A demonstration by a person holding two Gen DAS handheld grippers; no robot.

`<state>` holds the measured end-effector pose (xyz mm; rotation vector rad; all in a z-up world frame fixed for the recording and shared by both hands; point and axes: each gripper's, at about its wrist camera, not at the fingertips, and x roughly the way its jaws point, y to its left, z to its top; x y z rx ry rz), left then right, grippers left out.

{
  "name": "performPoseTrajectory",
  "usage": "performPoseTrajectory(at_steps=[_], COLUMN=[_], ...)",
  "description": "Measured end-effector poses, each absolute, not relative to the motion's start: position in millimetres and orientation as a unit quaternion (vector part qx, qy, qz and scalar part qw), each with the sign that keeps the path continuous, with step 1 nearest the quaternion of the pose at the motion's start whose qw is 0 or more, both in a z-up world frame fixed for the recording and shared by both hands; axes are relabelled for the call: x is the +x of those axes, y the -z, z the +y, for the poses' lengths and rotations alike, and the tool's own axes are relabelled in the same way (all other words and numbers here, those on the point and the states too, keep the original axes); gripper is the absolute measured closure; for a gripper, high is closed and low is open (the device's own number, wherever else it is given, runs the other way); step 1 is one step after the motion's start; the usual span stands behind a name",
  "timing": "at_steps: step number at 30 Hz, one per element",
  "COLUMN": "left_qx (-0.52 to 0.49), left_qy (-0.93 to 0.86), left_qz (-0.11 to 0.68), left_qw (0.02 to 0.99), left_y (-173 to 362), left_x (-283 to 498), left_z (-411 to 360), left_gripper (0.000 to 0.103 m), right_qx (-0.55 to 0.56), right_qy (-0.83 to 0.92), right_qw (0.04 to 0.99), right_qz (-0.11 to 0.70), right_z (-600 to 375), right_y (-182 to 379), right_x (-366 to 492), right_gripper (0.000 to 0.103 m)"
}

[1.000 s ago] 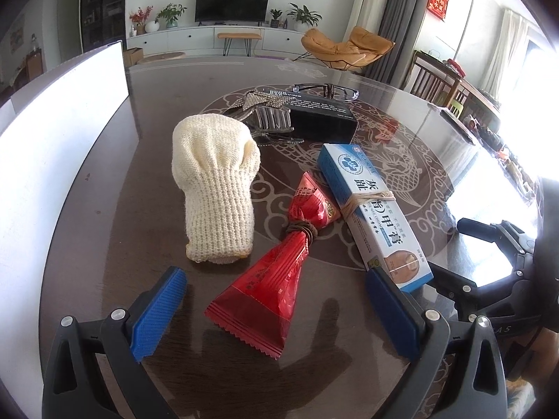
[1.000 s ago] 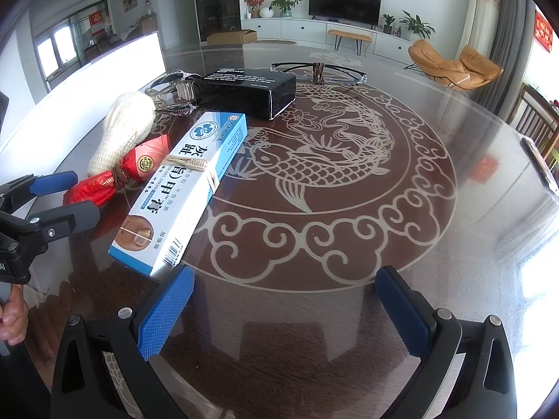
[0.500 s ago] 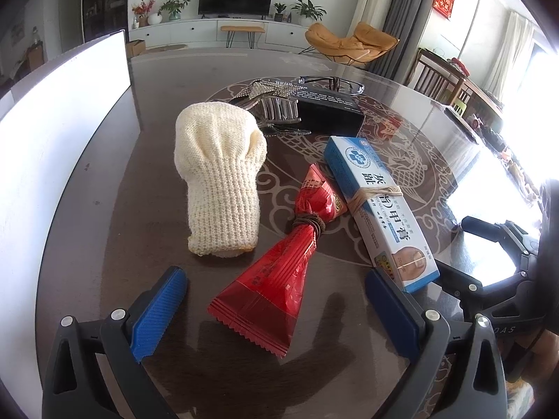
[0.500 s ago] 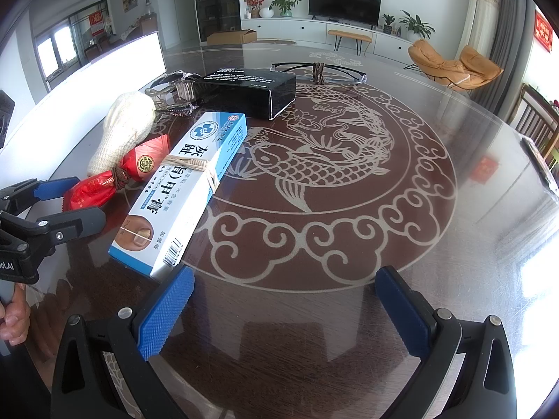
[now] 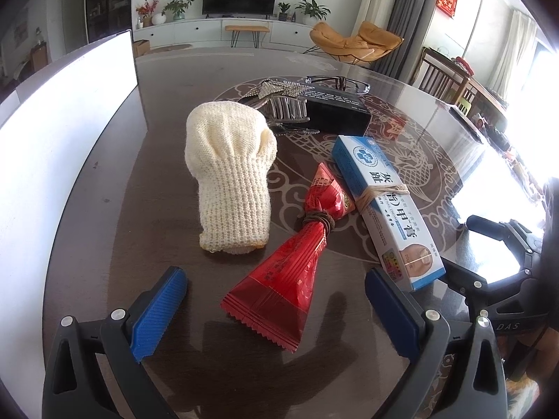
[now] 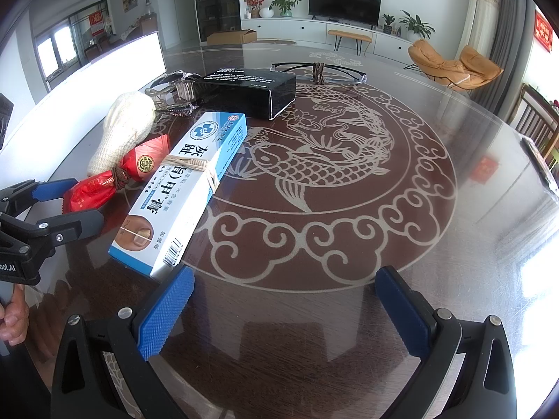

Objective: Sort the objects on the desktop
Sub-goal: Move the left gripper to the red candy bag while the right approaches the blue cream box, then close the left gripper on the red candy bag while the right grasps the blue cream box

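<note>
Red packet (image 5: 279, 272) lies btwn open left gripper (image 5: 276, 317) fingers, untouched.

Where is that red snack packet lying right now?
In the left wrist view the red snack packet lies on the dark table, between the cream knitted glove on its left and the blue-and-white box on its right.

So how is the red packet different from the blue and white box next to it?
The red packet is soft, crinkly and pinched in the middle by a dark band; the blue and white box is stiff with straight edges, wrapped by a tan rubber band. The packet fans out wide at its near end; the box keeps one width. Both lie flat on the table, touching.
</note>
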<state>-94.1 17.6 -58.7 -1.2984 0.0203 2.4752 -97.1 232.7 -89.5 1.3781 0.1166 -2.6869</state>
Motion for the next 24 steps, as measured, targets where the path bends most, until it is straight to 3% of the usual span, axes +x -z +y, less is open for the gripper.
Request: performPoseTrajectory(at_steps=[9,13,18,21,23,24], left_qx=[-0.413,-0.410,-0.409,-0.411,-0.411,-0.412], left_qy=[-0.895,-0.895,-0.897,-0.899,-0.901,-0.901], left_qz=[-0.126,-0.145,-0.127,-0.091,-0.059,-0.041], left_qw=[0.115,0.098,0.107,0.120,0.128,0.132], left_y=[41.6,42.1,41.2,41.2,42.3,43.2], left_x=[-98.9,-98.1,-100.1,-99.7,-99.2,-98.6], left_z=[-51.6,-62.0,-50.7,-34.6,-21.1,-13.0], left_gripper=[0.000,0.000,0.000,0.000,0.000,0.000], right_qx=[0.445,0.470,0.503,0.494,0.487,0.486], right_qy=[0.890,0.872,0.853,0.858,0.860,0.861], right_qw=[0.096,0.126,0.125,0.125,0.131,0.131], right_qz=[-0.025,0.044,0.064,0.070,0.075,0.072], right_z=[230.9,182.1,158.0,157.2,160.6,165.3], right_y=[47.0,51.0,77.6,80.3,78.9,77.5], right_x=[-109.1,-130.2,-157.1,-163.9,-162.4,-160.5], right_gripper=[0.000,0.001,0.017,0.036,0.057,0.058])
